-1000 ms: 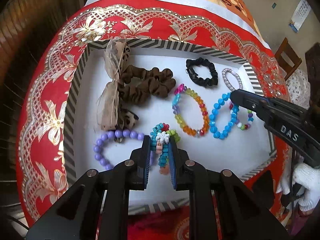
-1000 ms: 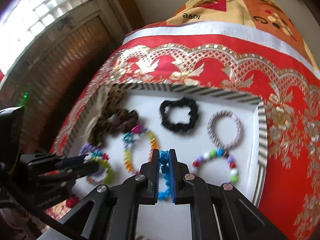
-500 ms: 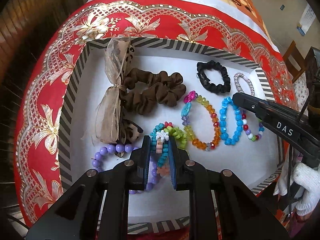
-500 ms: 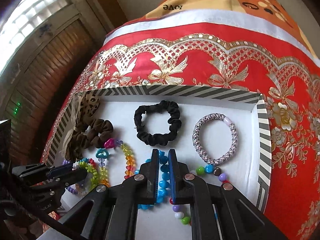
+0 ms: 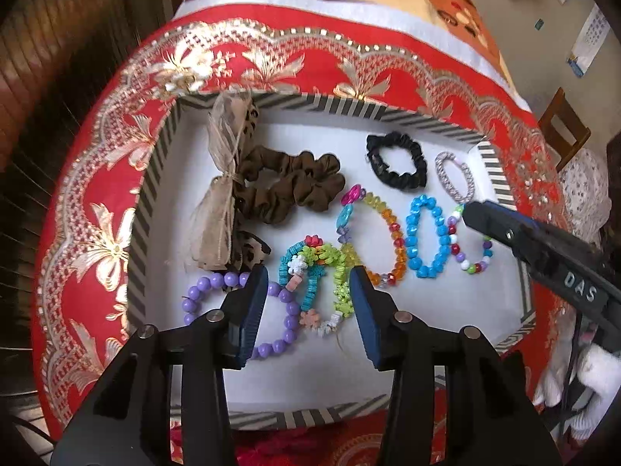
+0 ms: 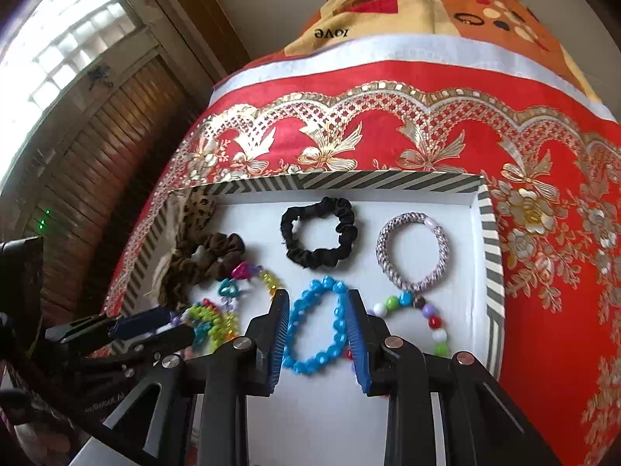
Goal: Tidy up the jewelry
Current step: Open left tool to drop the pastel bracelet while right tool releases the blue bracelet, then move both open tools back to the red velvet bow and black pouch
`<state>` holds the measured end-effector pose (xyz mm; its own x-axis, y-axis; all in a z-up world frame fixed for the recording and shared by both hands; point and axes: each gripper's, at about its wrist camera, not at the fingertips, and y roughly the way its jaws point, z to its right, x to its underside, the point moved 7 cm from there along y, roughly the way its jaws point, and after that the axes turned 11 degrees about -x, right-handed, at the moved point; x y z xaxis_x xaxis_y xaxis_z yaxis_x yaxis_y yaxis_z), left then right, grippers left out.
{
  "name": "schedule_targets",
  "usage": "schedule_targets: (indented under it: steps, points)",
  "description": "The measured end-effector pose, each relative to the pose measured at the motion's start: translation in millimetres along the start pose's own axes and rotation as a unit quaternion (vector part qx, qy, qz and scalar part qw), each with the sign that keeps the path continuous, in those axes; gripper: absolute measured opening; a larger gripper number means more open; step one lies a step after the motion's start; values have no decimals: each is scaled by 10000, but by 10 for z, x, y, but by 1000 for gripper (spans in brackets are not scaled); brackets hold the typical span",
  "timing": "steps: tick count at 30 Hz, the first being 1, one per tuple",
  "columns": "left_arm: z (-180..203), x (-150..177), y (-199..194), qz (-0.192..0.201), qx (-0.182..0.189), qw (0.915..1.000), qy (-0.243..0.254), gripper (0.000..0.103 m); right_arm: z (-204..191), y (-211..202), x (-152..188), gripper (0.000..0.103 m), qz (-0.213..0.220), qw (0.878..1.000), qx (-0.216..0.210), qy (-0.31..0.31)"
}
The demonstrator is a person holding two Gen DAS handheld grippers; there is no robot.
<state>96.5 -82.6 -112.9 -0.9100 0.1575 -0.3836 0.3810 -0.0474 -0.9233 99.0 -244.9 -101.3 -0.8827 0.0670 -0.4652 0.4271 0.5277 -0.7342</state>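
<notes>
Nearly done, I'd say: the scrunchies and bracelets lie spread in the tray (image 5: 149, 178), while the left gripper (image 5: 308, 299) and right gripper (image 6: 318, 330) are opening their jaws, freeing the flower bracelet (image 5: 310, 272) and blue bracelet (image 6: 314, 326).

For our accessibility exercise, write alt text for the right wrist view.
The right hand-held gripper, jaws opening, frames a blue bead bracelet lying in a striped tray, beside a black scrunchie.

Both grippers let go now. Left gripper (image 5: 308, 283) jaws opening, flower-bead bracelet (image 5: 316, 283) drops flat on the tray, pads clear of it. Right gripper (image 6: 318, 320) opening too, blue bead bracelet (image 6: 316, 326) lies loose btwn the jaws.
</notes>
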Motion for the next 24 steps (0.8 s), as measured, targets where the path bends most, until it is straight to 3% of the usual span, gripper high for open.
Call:
schedule_targets:
  steps: [6,10,17,24]
  points:
    - [-239,77,-294,147,122,9995,-236,44,-204,-311,178,29,145,9998,-102,-96]
    - [-550,227,-479,186,67,9986,-491,44,-368,-504,337,40,288,9991,-241,-185]
    - [-847,604,-661,107,43,9969,-778,44,-567,-599,741,41,85,9985,-323,-424]
    - [-791,911,-649,-108,210,9964,-818,44,-220,-1039,999,41,143,9993,108,-324]
